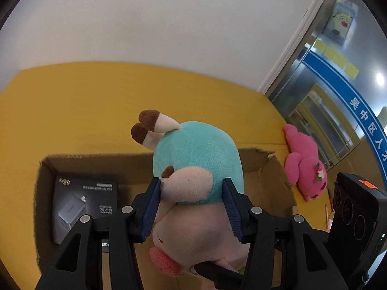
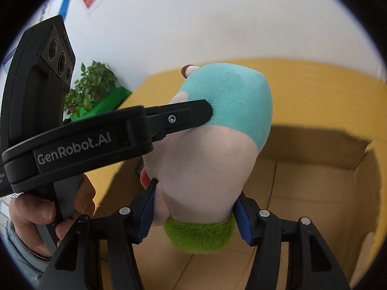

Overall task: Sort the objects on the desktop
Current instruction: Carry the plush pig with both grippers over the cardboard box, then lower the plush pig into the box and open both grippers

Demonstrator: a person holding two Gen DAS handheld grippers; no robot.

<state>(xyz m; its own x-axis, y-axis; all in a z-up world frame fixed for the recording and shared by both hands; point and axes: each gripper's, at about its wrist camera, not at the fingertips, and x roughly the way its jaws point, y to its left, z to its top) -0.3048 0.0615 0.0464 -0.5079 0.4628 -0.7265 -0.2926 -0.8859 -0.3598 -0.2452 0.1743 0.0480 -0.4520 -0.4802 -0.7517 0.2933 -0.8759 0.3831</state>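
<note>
the plush toy [image 1: 197,159] is soft, matt fleece in teal and pale pink, with a shaggier green pile band at one end [image 2: 199,235]. the pink plush [image 1: 303,166] looks like the same fuzzy cloth. the cardboard box [image 1: 263,169] is rough brown paperboard with a torn, ragged rim. inside it, the charger carton [image 1: 84,205] is smooth dark printed card with a slight sheen. the left gripper [image 1: 192,207] and right gripper [image 2: 194,213] are matt black plastic with ribbed blue pads and shiny metal pins. the tabletop [image 1: 96,111] is smooth matt yellow.
</note>
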